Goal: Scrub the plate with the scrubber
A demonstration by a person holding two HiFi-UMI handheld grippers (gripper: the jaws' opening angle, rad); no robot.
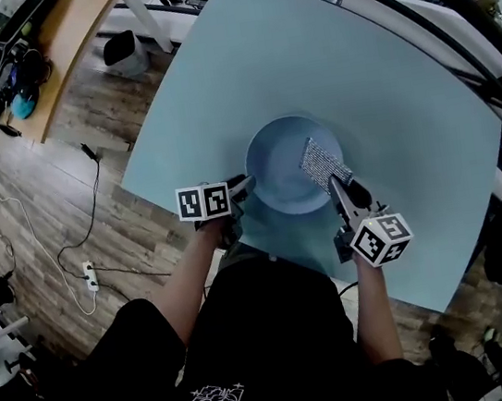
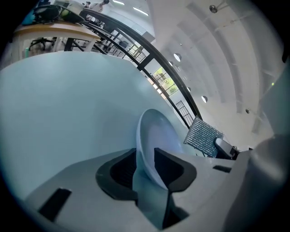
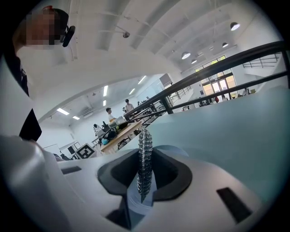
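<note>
At centre frame, the left claw [image 1: 242, 187] clamps the near rim of the pale blue plate [image 1: 278, 181] on the surface [image 1: 374, 83] while the right claw [image 1: 337, 187] pinches the mesh scrubber [image 1: 323, 162] over its right side; hard strokes could twist the plate from that thin grip.

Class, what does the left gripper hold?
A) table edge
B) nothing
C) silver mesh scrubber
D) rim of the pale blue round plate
D: the left gripper clamps the rim of the pale blue round plate; the silver mesh scrubber is in the right gripper.
</note>
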